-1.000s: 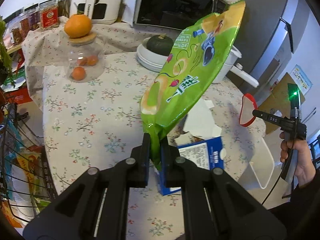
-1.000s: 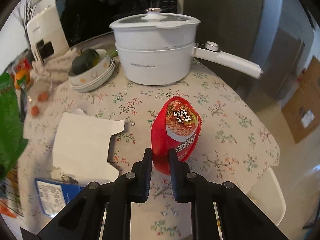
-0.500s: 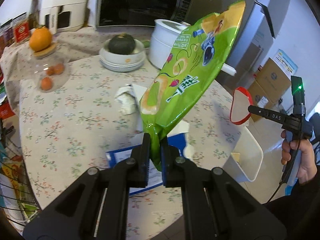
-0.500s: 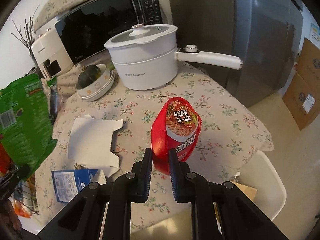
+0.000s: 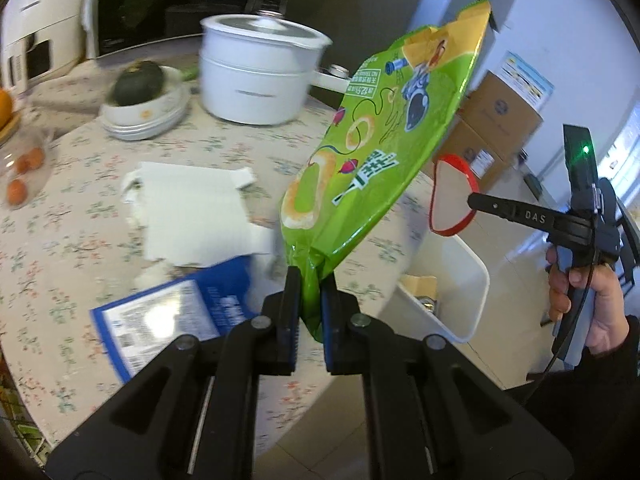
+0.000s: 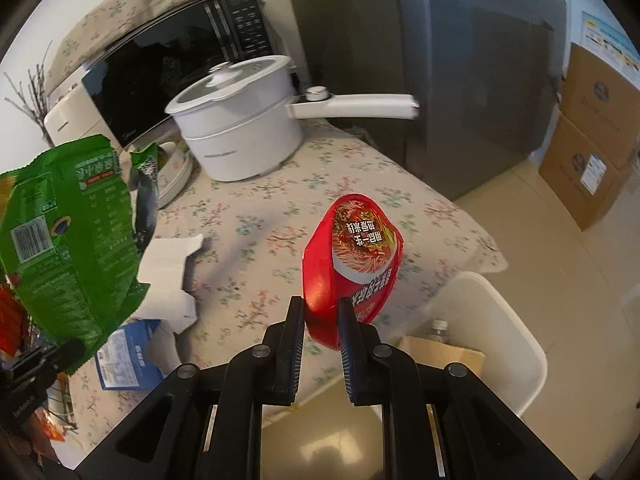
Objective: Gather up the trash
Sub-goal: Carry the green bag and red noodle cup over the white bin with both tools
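Note:
My left gripper (image 5: 308,292) is shut on the bottom corner of a green snack bag (image 5: 384,148), held up over the table's near edge; the bag also shows at the left of the right wrist view (image 6: 68,232). My right gripper (image 6: 322,320) is shut on a red noodle cup lid (image 6: 352,256), held above the table edge beside a white bin (image 6: 508,344). The lid (image 5: 452,200) and right gripper (image 5: 476,202) show in the left wrist view, above the bin (image 5: 452,280). A blue carton (image 5: 172,320) and white torn cardboard (image 5: 196,208) lie on the floral tablecloth.
A white electric pot (image 6: 240,136) with a long handle, a bowl stack with a green squash (image 5: 140,100), a microwave (image 6: 180,72) and a jar of oranges (image 5: 20,168) stand on the table. A fridge (image 6: 460,80) and cardboard boxes (image 6: 592,140) are to the right.
Both grippers have pulled back and to the right, toward the table edge and the white bin, each still holding its item. The bin has come into view below the right gripper.

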`<state>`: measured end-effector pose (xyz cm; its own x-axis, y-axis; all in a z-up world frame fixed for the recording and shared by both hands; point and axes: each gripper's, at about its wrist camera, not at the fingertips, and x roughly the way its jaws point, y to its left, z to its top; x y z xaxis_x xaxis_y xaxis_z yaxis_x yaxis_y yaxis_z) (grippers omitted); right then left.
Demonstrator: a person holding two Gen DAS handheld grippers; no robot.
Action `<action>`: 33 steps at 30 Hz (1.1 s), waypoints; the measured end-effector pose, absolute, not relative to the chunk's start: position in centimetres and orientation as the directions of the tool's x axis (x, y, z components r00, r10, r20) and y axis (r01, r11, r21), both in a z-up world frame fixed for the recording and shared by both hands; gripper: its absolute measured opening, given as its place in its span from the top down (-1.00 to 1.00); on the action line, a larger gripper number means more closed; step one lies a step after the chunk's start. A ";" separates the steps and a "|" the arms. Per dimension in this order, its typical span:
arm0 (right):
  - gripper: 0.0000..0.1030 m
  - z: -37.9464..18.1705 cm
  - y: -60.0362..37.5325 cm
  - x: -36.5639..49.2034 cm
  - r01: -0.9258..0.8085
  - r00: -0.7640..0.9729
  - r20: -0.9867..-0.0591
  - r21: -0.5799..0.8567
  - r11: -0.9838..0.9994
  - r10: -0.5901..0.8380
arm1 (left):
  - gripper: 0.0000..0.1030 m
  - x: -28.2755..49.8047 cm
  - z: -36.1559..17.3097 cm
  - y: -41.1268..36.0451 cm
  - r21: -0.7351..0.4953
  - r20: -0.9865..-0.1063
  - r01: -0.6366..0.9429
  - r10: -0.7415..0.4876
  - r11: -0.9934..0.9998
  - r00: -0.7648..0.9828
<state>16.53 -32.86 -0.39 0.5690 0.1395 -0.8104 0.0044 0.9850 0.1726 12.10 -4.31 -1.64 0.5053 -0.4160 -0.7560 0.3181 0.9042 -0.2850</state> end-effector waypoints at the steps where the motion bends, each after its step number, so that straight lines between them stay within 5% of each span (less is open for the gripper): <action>1: 0.66 -0.4 -33.6 16.3 0.014 0.568 -0.812 0.173 0.985 0.135 | 0.80 12.1 -1.7 -5.2 -0.287 -0.758 0.333 -0.425 0.898 0.495; 20: 0.66 -3.8 -46.5 11.1 0.208 0.503 -0.862 0.197 0.958 0.067 | 0.80 10.7 -7.3 -21.5 -0.315 -0.829 0.532 -0.501 0.786 0.249; 33: 0.66 -5.5 -50.4 9.8 0.266 0.468 -0.882 0.194 0.944 0.049 | 0.79 12.1 -12.4 -26.4 -0.330 -0.876 0.473 -0.452 0.817 0.169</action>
<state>9.75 -50.42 -5.48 0.4683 0.0495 -0.8822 0.2658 0.9443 0.1941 12.07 -26.38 -12.39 0.1693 -0.4517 -0.8759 0.4728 0.8171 -0.3300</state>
